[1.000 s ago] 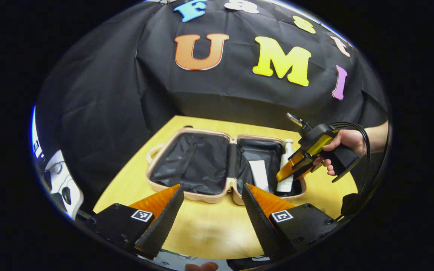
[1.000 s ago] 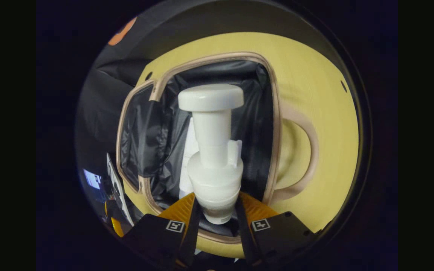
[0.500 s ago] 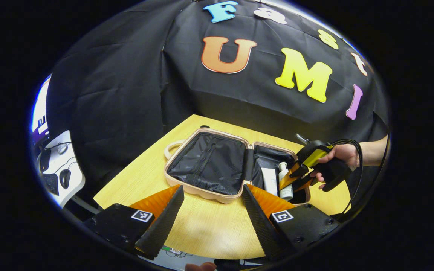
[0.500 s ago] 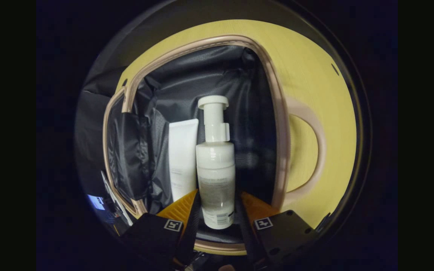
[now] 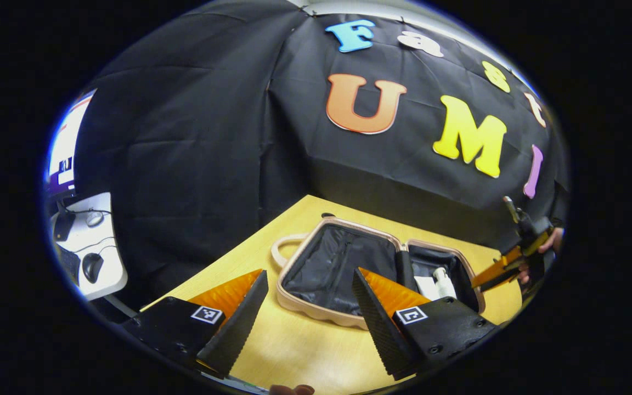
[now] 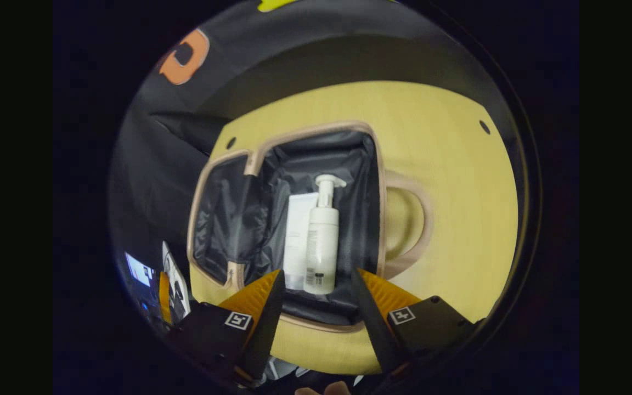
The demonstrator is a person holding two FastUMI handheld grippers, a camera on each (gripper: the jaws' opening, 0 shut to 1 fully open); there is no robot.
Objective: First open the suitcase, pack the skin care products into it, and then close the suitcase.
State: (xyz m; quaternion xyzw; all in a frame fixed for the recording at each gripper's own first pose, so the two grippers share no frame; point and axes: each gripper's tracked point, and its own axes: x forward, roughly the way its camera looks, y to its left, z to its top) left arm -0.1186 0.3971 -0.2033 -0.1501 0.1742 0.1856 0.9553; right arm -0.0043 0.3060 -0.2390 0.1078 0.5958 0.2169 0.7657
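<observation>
Beige hard-shell suitcase (image 6: 382, 219) lies open on the yellow wooden desk (image 6: 458, 181), holding a white pump bottle (image 6: 321, 241) beside a white tube (image 6: 297, 236). Right tongs (image 6: 316, 307) and left tongs (image 5: 310, 312) are both spread, holding nothing.

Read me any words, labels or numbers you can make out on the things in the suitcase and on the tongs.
Pump bottle: dark print low on its body, too small to read.
Tube: faint print, too blurred to read.
Right marker on the right tongs: a black-and-white square pattern, no words.
Left marker on the left tongs: the same kind of pattern.
No text is clear enough to quote.
</observation>
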